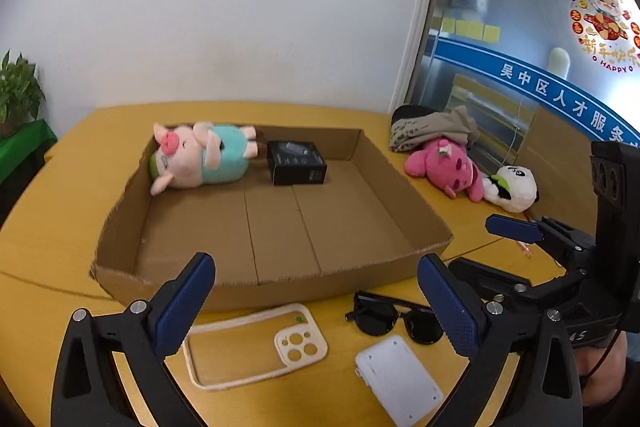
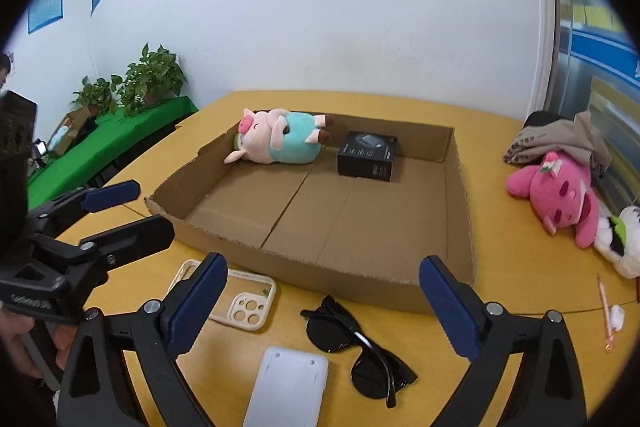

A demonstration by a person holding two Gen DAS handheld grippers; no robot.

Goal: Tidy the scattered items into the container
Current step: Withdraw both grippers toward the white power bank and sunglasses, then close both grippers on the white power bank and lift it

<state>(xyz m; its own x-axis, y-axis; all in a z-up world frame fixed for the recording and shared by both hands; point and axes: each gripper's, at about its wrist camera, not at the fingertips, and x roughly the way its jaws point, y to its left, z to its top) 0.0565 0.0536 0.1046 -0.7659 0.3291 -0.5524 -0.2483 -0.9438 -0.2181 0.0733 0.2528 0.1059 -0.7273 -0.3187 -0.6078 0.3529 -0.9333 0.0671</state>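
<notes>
— What is seen inside the cardboard tray (image 1: 404,215)?

— A plush pig (image 1: 196,157) and a black box (image 1: 297,163) are lain at its far end. The phone case (image 1: 256,347), sunglasses (image 1: 394,319) and white pad (image 1: 400,375) are left on the table (image 1: 52,195) just before its near wall.

— And each gripper?

— The left gripper (image 1: 316,307) and right gripper (image 2: 320,307) are both spread wide — nothing is pinched.

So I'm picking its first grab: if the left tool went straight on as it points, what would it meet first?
Probably the table just ahead, around the sunglasses and phone case lying between the open left tool fingers; depth is unclear, so it might reach the cardboard box wall.
</notes>
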